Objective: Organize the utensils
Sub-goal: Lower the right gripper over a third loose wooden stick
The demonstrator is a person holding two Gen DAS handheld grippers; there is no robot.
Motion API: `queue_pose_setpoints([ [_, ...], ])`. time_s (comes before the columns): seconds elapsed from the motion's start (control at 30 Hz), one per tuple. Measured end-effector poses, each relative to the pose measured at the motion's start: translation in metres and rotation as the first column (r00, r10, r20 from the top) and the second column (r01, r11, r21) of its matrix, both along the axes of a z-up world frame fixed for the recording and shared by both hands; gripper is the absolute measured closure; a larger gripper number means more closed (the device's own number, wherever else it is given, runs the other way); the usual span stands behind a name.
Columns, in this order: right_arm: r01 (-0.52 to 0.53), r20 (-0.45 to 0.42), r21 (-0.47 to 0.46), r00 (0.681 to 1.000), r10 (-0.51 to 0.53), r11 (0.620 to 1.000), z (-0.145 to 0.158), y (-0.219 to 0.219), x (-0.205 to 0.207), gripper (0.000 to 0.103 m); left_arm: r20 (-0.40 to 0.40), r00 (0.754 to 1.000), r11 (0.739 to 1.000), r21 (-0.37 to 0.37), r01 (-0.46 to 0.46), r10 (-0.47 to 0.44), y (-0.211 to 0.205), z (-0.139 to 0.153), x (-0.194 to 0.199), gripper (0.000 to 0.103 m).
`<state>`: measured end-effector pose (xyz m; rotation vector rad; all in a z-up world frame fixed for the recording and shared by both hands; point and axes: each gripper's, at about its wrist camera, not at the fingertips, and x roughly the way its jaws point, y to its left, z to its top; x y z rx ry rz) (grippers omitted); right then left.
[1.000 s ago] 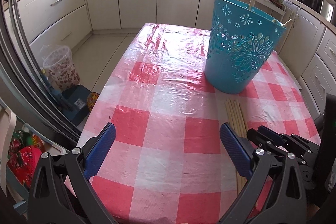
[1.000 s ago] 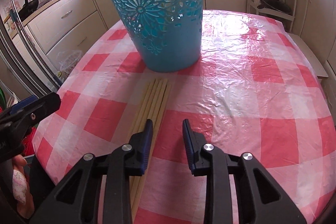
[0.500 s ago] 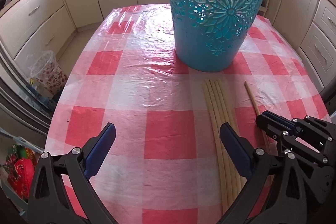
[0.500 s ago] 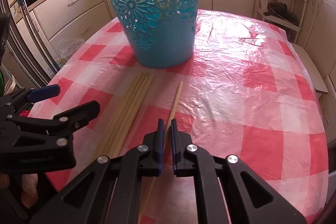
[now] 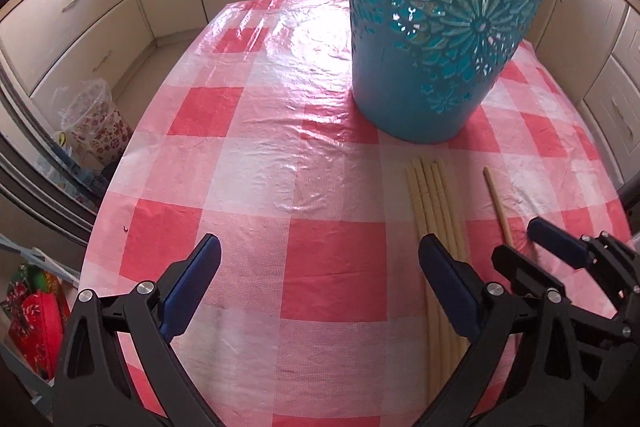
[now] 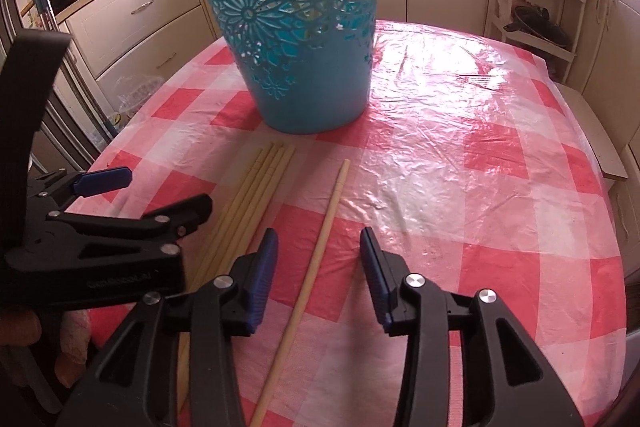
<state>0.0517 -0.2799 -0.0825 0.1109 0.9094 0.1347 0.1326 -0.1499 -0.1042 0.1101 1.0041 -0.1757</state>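
Gaping wide, the right gripper (image 6: 319, 277) is straddling one chopstick (image 6: 320, 251), holding nothing; the left gripper (image 5: 320, 281) is hovering wide open, empty.

We are holding our left gripper (image 5: 320, 279) and right gripper (image 6: 318, 267) side by side, both jaws spread wide.

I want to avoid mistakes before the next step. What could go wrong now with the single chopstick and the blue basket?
1. The single chopstick lies flat between the open fingers of the right gripper; a thin stick on glossy plastic tablecloth may roll or slip when pinched.
2. The left gripper is close beside it, so they could collide.
3. The blue basket looks light; a bump might tip it.
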Motion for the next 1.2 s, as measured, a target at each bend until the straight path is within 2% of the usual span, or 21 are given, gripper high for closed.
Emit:
queue_pose_setpoints([
  [0.03, -0.007, -0.001, -0.012, 1.000, 0.007, 1.000, 0.000, 0.000, 0.000, 0.061, -0.002, 1.000, 1.000, -0.006, 0.011, -0.011, -0.002, 0.002, 0.000, 0.008],
  [0.13, -0.027, -0.003, -0.073, 1.000, 0.027, 0.997, 0.001, 0.004, 0.001, 0.065, -0.007, 0.998, 0.998, 0.035, 0.057, -0.057, -0.013, -0.001, 0.001, 0.008],
  [0.2, -0.025, -0.004, -0.092, 1.000, 0.024, 0.995, 0.000, 0.001, -0.001, 0.077, -0.025, 0.998, 0.998, 0.030, 0.062, -0.062, -0.017, -0.006, 0.001, 0.008],
  [0.43, -0.002, -0.015, -0.041, 1.000, 0.001, 0.999, 0.001, -0.016, 0.006, 0.078, -0.040, 0.998, 0.997, 0.052, 0.054, -0.052, -0.016, -0.016, -0.001, 0.008],
  [0.67, -0.008, -0.010, -0.026, 1.000, 0.007, 1.000, 0.000, -0.012, 0.013, 0.078, -0.037, 0.999, 1.000, -0.020, 0.012, -0.012, 0.005, -0.003, 0.001, 0.010],
  [0.87, -0.013, -0.008, -0.032, 1.000, 0.013, 0.999, 0.000, -0.011, 0.014, 0.078, -0.053, 0.998, 0.999, 0.047, 0.021, -0.019, 0.003, -0.013, 0.009, 0.013],
  [0.97, -0.013, -0.007, -0.035, 1.000, 0.013, 0.999, 0.000, -0.010, 0.016, 0.078, -0.039, 0.999, 0.998, 0.045, 0.031, -0.029, 0.001, -0.012, 0.008, 0.015],
  [1.0, -0.013, -0.006, -0.039, 1.000, 0.013, 0.999, 0.000, -0.009, 0.018, 0.082, -0.034, 0.999, 0.998, 0.045, 0.040, -0.038, 0.000, -0.011, 0.009, 0.021],
  [1.03, -0.017, -0.010, -0.038, 1.000, 0.017, 0.999, 0.000, -0.009, 0.018, 0.087, -0.029, 0.998, 0.998, 0.042, 0.052, -0.051, -0.005, -0.009, 0.008, 0.035],
  [1.07, -0.030, -0.020, -0.023, 0.999, 0.030, 0.999, 0.000, -0.009, 0.019, 0.095, -0.030, 0.997, 0.997, 0.037, 0.071, -0.070, -0.009, -0.007, 0.007, 0.043],
  [1.13, -0.054, -0.033, -0.002, 0.998, 0.054, 0.999, 0.001, -0.010, 0.018, 0.095, -0.047, 0.993, 0.993, 0.031, 0.113, -0.112, -0.013, -0.003, 0.008, 0.067],
  [1.2, -0.062, -0.042, -0.012, 0.997, 0.061, 0.998, 0.001, -0.012, 0.018, 0.095, -0.066, 0.989, 0.991, 0.025, 0.130, -0.129, -0.015, -0.002, 0.012, 0.071],
])
